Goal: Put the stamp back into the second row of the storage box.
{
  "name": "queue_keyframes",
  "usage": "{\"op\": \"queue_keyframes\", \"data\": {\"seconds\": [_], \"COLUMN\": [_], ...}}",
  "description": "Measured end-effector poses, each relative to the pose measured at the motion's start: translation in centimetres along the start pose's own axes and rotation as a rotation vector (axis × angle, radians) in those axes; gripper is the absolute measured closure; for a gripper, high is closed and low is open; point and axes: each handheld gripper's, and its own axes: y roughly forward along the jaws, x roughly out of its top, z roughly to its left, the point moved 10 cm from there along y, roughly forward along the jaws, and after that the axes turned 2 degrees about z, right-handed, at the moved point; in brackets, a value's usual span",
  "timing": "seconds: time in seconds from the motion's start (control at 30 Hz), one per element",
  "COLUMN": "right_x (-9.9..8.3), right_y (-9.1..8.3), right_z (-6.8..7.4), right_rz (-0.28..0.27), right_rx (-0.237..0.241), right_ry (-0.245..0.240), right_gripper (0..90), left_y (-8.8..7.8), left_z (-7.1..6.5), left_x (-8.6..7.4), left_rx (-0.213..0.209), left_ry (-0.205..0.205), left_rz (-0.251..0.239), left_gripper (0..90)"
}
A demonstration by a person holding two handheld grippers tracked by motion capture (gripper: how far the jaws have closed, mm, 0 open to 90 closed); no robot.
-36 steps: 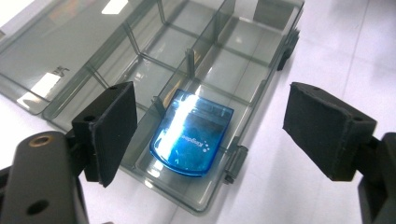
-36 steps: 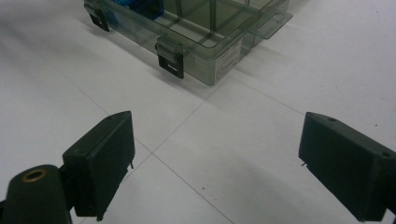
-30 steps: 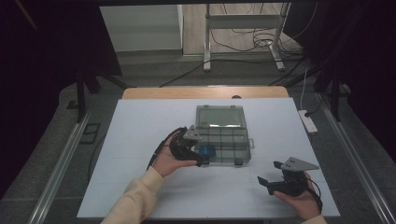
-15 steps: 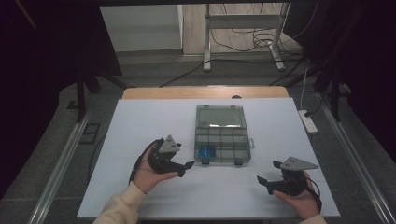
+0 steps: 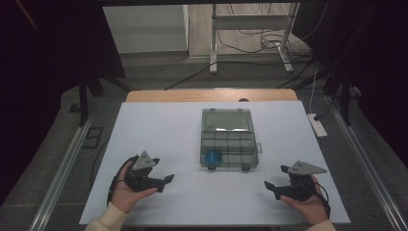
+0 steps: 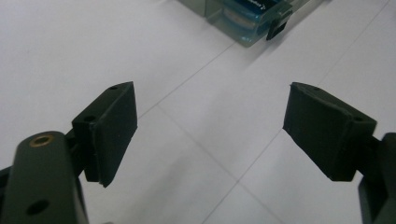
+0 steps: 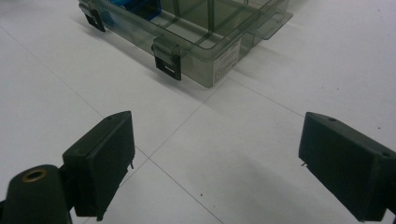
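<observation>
The left claw (image 5: 166, 180) has come back from the box (image 5: 227, 139) in the middle of the table (image 5: 159, 125) — a second ago it was right over the near-left corner, and now it sits well off to the left, jaws spread wide and holding nothing. It looks as though it has just dropped off the blue thing (image 5: 212, 157), which lies in the box's near-left compartment. The right claw (image 5: 267, 186) hasn't moved — it rests near the table's front edge, also wide open and empty. By count: one clear box with its lid up, one blue item inside it, two claws, two black latches (image 7: 167, 58) along the box's front.
</observation>
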Motion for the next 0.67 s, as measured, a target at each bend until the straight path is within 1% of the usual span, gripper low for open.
{"op": "queue_keyframes", "data": {"seconds": [0.07, 0.1, 0.13, 0.2, 0.23, 0.27, 0.3, 0.37, 0.47, 0.63, 0.67], "right_x": [0.0, -0.1, -0.1, 0.0, 0.0, 0.0, 0.0, 0.0, 0.0, -0.1, -0.2], "right_y": [0.1, 0.1, 0.0, 0.0, 0.0, 0.0, 0.0, 0.0, 0.0, -0.1, -0.1], "right_z": [0.0, 0.0, 0.0, 0.0, 0.0, 0.0, 0.0, 0.0, 0.1, 0.0, -0.1], "right_rz": [0.006, 0.006, 0.006, 0.005, 0.004, 0.003, 0.004, 0.005, 0.003, 0.003, 0.010], "right_rx": [-0.006, -0.007, -0.006, -0.008, -0.007, -0.005, -0.005, -0.005, -0.004, -0.010, -0.016], "right_ry": [-0.001, -0.003, -0.002, -0.006, -0.006, -0.005, -0.005, -0.007, -0.013, -0.013, -0.014], "right_gripper": [10.8, 10.8, 10.8, 10.8, 10.8, 10.8, 10.8, 10.8, 10.8, 10.7, 10.7], "left_y": [-0.3, -0.3, -0.6, -0.7, -0.7, -0.5, -0.3, -0.2, 0.0, 0.0, 0.0], "left_z": [0.4, 0.4, 0.8, 1.1, 1.1, 1.2, 1.2, 1.2, 0.9, 0.9, 0.9], "left_x": [-0.7, -0.7, -1.4, -2.0, -2.0, -2.6, -2.8, -2.8, -2.5, -2.5, -2.5], "left_rx": [0.016, 0.016, 0.028, 0.036, 0.036, 0.036, 0.031, 0.033, 0.028, 0.029, 0.029], "left_ry": [-0.007, -0.007, -0.018, -0.034, -0.034, -0.042, -0.044, -0.045, -0.034, -0.038, -0.040], "left_rz": [0.002, 0.002, 0.002, 0.000, 0.000, 0.008, 0.015, 0.019, 0.012, 0.010, 0.009], "left_gripper": [18.1, 18.1, 18.1, 18.1, 18.2, 18.2, 18.2, 18.2, 18.0, 18.0, 18.0]}}
